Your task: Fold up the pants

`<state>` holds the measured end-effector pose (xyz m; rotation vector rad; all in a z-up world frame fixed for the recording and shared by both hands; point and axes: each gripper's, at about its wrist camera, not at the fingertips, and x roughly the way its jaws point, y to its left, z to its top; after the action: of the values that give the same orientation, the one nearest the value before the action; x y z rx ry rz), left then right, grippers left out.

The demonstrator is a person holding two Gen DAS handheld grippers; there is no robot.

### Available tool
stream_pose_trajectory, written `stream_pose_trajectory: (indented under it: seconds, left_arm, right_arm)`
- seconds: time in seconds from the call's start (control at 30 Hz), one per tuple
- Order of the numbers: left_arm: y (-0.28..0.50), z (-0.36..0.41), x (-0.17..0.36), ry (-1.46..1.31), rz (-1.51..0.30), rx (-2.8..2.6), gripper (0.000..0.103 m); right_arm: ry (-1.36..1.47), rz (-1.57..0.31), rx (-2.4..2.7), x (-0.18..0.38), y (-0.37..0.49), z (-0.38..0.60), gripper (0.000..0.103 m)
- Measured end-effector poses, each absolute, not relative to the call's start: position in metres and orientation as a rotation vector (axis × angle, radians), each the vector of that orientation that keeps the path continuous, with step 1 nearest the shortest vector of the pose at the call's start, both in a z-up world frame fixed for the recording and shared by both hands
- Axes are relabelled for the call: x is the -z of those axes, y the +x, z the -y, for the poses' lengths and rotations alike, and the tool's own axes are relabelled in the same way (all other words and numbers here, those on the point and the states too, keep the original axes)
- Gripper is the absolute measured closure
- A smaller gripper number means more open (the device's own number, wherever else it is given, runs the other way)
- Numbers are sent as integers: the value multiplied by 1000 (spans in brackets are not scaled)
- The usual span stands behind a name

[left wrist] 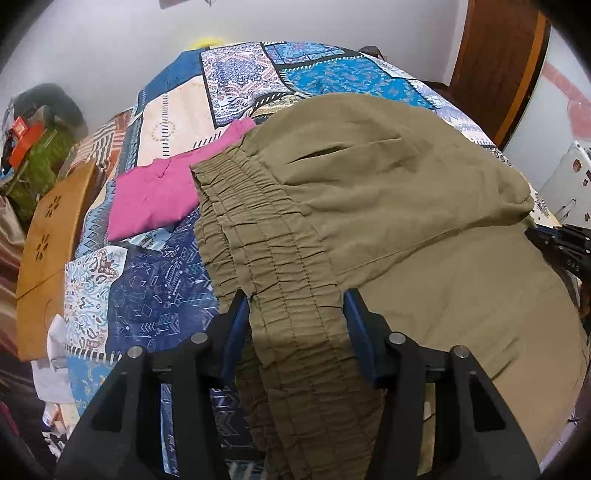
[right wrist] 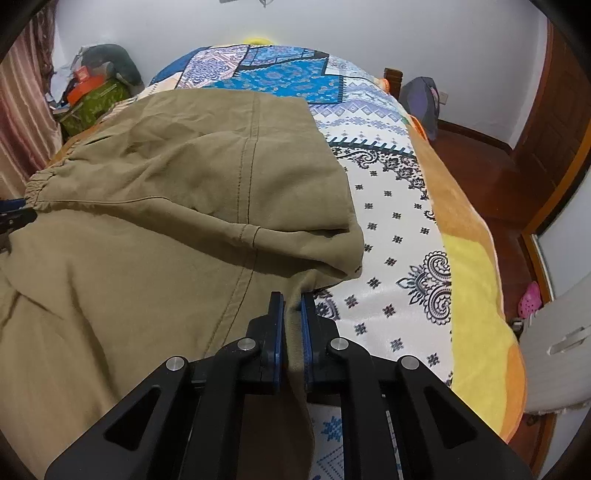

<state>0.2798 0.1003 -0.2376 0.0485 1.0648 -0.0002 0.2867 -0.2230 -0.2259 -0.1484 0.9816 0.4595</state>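
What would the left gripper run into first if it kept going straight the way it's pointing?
Probably the pants: their gathered waistband already lies between the left gripper's fingers, with the bedspread likely beneath it. Depth is hard to judge through the fisheye.

A: Room? White walls [right wrist: 332,22]; reddish wood floor [right wrist: 491,173] at 3 o'clock, right wrist view.
B: Furniture?
A: Bed under a patchwork cover [right wrist: 391,206], centre. Dark wood door [left wrist: 498,62] at 1 o'clock, left view. Pink curtain [right wrist: 26,110] at 9 o'clock. Light even.
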Motion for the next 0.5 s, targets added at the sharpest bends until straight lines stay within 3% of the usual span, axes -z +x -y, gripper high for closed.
stream_pose_trajectory:
  seconds: [0.37,0.5]
  left_arm:
    - [274,-112,231,56,-1082,-24,39]
    - [262,-113,212,94,-1034,-68,35]
  right_arm:
    - [-96,-1029,-470,223,292,222,95]
    - [-160,-1011,-457,212,282,223,87]
